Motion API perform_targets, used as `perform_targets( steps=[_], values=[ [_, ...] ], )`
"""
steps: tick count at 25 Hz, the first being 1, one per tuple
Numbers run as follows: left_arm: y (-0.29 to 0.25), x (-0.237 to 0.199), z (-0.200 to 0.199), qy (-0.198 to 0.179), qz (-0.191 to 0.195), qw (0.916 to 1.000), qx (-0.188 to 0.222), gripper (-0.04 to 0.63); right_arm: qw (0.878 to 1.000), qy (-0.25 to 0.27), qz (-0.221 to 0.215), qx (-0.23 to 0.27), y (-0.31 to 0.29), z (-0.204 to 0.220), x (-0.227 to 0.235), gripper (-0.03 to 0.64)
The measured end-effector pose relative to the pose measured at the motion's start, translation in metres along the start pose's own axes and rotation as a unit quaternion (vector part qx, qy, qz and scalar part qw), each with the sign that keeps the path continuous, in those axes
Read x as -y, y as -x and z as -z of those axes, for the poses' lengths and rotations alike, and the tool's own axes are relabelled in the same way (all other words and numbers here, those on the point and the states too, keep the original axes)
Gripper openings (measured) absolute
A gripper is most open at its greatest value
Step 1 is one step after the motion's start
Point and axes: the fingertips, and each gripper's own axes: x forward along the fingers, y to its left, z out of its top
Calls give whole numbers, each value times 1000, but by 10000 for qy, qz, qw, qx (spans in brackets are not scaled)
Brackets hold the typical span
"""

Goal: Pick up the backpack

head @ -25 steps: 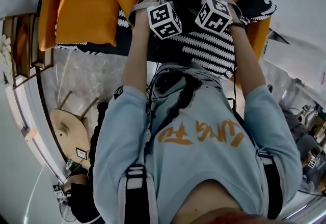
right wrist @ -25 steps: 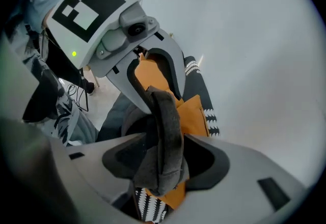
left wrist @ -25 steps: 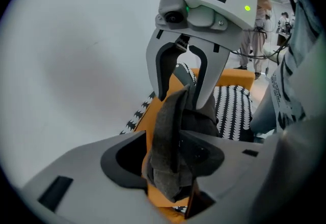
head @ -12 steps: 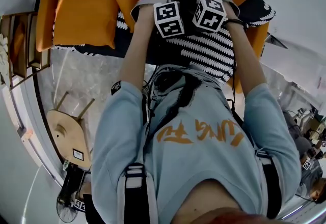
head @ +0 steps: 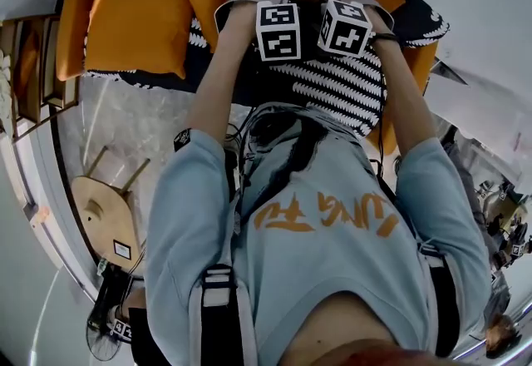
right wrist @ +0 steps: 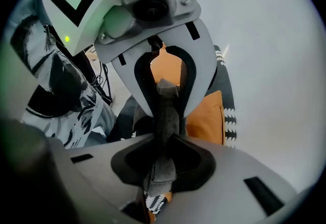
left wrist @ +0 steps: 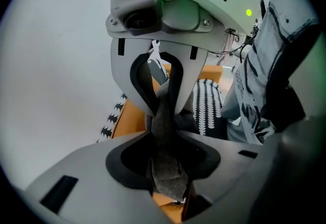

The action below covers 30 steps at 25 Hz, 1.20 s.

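The dark backpack (head: 309,13) lies on the sofa seat, mostly hidden behind both grippers' marker cubes; its grey shoulder straps (head: 237,0) loop out at either side. My left gripper (left wrist: 164,122) has just been closing, and a grey strap (left wrist: 165,141) is pinched between its pads. My right gripper (right wrist: 164,121) has also just been closing, and its pads press on the other grey strap (right wrist: 165,108). In the head view the left cube (head: 279,30) and right cube (head: 343,26) sit side by side over the pack, both pointing steeply down.
The orange sofa (head: 133,27) carries orange cushions and a black-and-white patterned throw (head: 341,86). A round wooden stool (head: 104,219) stands on the marble floor at lower left. A white wall rises behind the sofa. My torso fills the lower half of the head view.
Both marker cubes have tipped and edged a little further over the backpack. The left cube now shows its face more squarely. The straps lie nearer the cubes.
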Motion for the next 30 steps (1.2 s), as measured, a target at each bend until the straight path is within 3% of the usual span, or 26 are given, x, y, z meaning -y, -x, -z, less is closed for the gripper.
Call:
perform_targets(
  steps=[7, 9, 12, 19, 27, 30],
  values=[
    [3, 15, -4, 279, 60, 9986, -442, 114, 9998, 171, -70, -67, 7, -1, -17, 71],
    [5, 15, -4, 198, 8, 9985, -508, 110, 9998, 171, -29, -90, 10, -3, -17, 71],
    [10, 20, -11, 96, 78, 9989, -450, 110, 9998, 170, -139, -10, 17, -1, -23, 69],
    [25, 44, -22, -52, 849, 9957, -371, 110, 9984, 359, -412, 136, 31, -3, -46, 63],
    [56, 34, -44, -394, 596, 9972, -213, 110, 9982, 531, -117, 271, 72, -9, -44, 60],
    [82, 28, -62, -497, 696, 9963, -127, 110, 9968, 758, -81, 236, 100, -11, -39, 58]
  ],
)
